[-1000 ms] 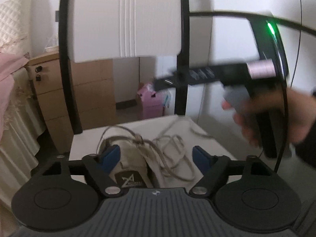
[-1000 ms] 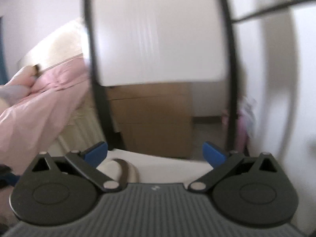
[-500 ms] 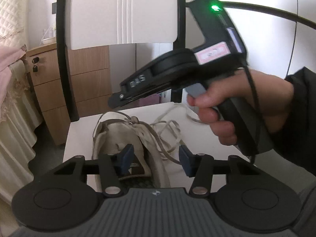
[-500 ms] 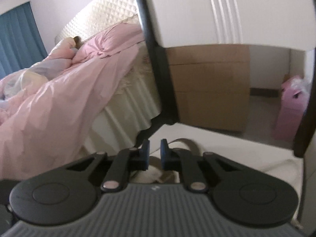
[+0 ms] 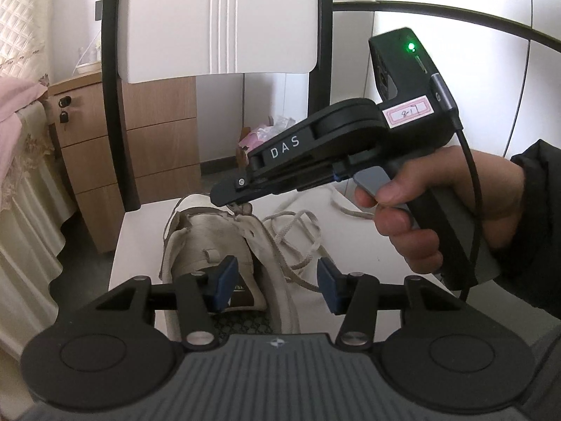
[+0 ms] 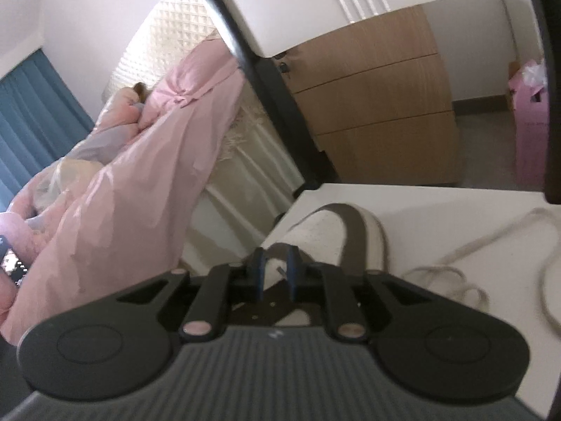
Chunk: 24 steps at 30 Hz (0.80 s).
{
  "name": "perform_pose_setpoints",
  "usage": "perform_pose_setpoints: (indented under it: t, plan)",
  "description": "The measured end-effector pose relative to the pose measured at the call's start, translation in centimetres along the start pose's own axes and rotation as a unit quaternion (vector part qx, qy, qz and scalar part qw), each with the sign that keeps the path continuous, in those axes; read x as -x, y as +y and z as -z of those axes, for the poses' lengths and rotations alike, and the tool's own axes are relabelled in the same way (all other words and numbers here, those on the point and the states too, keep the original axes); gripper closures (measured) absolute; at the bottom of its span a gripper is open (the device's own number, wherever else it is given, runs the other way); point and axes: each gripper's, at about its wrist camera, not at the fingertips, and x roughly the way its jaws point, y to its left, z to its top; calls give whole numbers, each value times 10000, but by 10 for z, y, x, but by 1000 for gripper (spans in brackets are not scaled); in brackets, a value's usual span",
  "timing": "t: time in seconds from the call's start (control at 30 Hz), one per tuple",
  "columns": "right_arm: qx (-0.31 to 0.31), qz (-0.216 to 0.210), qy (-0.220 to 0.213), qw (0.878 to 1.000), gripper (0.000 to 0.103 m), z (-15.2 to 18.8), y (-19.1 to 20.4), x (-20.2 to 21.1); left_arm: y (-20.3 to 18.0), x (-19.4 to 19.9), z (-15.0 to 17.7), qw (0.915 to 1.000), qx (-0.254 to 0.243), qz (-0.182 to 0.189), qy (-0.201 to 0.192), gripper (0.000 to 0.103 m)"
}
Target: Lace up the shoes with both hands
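Canvas, off-white and scuffed, makes up the one shoe (image 5: 210,245) in the left wrist view; it lies on a smooth white desk (image 5: 140,224), toe away from the camera. One flat woven lace (image 5: 298,231) spills in loose loops to the shoe's right. The left hand-held gripper (image 5: 273,284) hovers over the shoe's near end with its two blue pads (image 5: 224,280) standing apart, nothing pressed between them. The right hand-held gripper (image 5: 235,200), matte black plastic lettered "DAS", comes in from the right in a hand (image 5: 438,210); its tip sits at the shoe's upper eyelets, where a bit of lace shows just under it. Whether it pinches that lace I cannot tell from here. Behind stand a wooden three-drawer cabinet (image 5: 157,147) and a black-framed chair back (image 5: 217,17).

Right wrist view, slightly blurred: the right hand-held gripper (image 6: 275,273) has its two pads close together and easing apart, with a narrow gap and a small lace tip (image 6: 279,269) between them. Beyond lie the shoe (image 6: 326,231) with one brown strip, and the lace (image 6: 455,273) on the desk (image 6: 438,203). A glossy pink quilt (image 6: 140,161) fills the left.
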Motion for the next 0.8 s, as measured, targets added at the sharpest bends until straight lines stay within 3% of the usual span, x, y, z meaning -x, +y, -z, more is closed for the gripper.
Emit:
perform_pose_setpoints:
  t: [0.23, 0.47, 0.67, 0.73, 0.8]
  plan:
    - [-181, -33, -34, 9998, 87, 6, -9, -3, 0, 1, 0, 10000, -2, -5, -9, 48]
    - [-179, 98, -373, 9991, 91, 19, -5, -1, 1, -1, 1, 10000, -10, -36, -20, 48]
    - [-179, 568, -670, 9960, 100, 21, 2, 2, -2, -7, 4, 9998, -87, -62, 155, 49]
    - [-189, 554, -687, 9959, 100, 20, 2, 2, -4, -9, 7, 9997, -113, -61, 220, 51]
    - [-167, 568, -707, 9957, 100, 20, 3, 2, -2, -10, 7, 9997, -58, -67, 228, 59]
